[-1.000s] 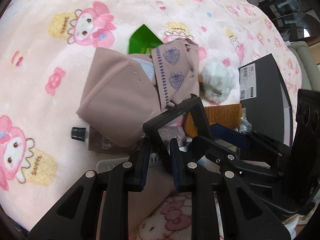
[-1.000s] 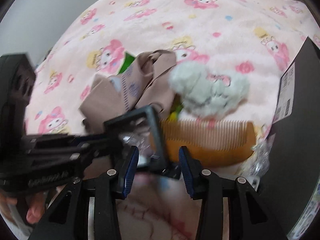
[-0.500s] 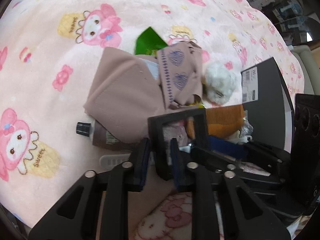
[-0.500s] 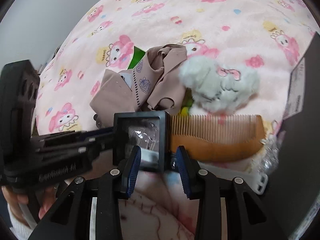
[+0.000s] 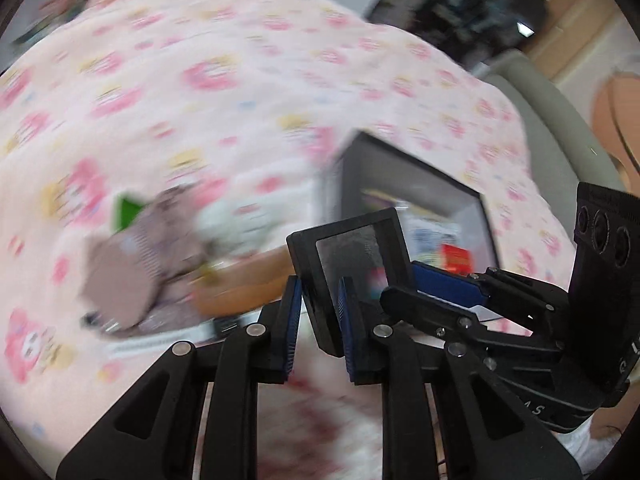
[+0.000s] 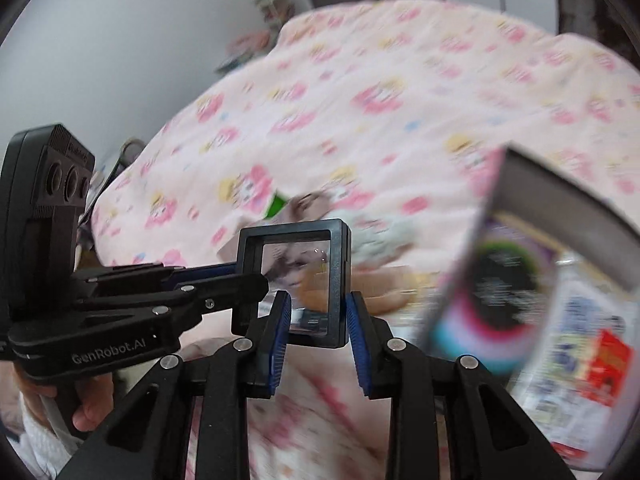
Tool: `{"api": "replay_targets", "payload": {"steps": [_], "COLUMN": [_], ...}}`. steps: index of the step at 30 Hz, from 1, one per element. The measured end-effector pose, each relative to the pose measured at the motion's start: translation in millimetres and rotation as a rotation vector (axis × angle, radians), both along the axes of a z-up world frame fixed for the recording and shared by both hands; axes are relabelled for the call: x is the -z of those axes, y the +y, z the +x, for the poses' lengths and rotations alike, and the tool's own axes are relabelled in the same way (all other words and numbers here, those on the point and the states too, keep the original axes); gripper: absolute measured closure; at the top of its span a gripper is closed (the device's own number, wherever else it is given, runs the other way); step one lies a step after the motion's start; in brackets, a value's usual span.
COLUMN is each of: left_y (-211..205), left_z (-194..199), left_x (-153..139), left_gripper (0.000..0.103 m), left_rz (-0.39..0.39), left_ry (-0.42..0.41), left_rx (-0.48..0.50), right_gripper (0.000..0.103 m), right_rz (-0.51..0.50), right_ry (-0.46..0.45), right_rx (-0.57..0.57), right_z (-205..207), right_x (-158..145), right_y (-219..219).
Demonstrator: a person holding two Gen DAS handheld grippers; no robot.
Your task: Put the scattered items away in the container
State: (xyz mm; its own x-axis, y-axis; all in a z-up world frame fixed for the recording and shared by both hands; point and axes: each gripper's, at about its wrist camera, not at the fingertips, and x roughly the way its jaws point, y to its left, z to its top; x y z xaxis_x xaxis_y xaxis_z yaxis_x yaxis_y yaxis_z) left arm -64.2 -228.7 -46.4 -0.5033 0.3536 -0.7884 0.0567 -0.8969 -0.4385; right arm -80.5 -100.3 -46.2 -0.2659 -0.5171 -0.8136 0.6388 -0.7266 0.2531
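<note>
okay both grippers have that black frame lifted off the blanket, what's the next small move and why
Probably carry the black frame rightward over the dark container before letting go: both the left gripper and right gripper clamp it, and it hangs short of the rim.

A matt black plastic frame (image 6: 294,280) with a glossy clear film window is seen at the centre of both views. The left hand-held gripper (image 5: 318,316) and the right hand-held gripper (image 6: 318,324) are built of matt black plastic with ribbed blue pads (image 6: 280,320) and small bright metal rivets. A soft, fleecy pink blanket (image 6: 400,92) printed with cartoon figures fills the upper part of each frame. At the right, a dark matt container (image 6: 560,196) is shown, with glossy printed packets (image 6: 560,344) inside. At the left of the left-wrist view, dull taupe cloth (image 5: 120,276), white fluffy fur (image 5: 232,220) and a smooth orange-brown comb (image 5: 236,284) are blurred.
</note>
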Motion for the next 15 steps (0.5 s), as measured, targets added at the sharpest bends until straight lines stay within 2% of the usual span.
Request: {"api": "replay_targets", "payload": {"steps": [6,11,15], "left_y": [96,168,207], "left_z": [-63,-107,-130], "left_x": [4,24,50], "left_gripper": [0.086,0.086,0.086], "left_rz": [0.003,0.011,-0.009], "left_ry": [-0.023,-0.091,-0.154], "left_rx": [0.204,0.31,0.352], "right_gripper": [0.077,0.077,0.077], "right_rz": [0.06,0.134,0.121], "right_ry": [0.054,0.043,-0.052], "right_rx": [0.119,0.212,0.295], "right_z": [-28,-65,-89], "right_x": [-15,7,39], "right_y": [94,159,202]}}
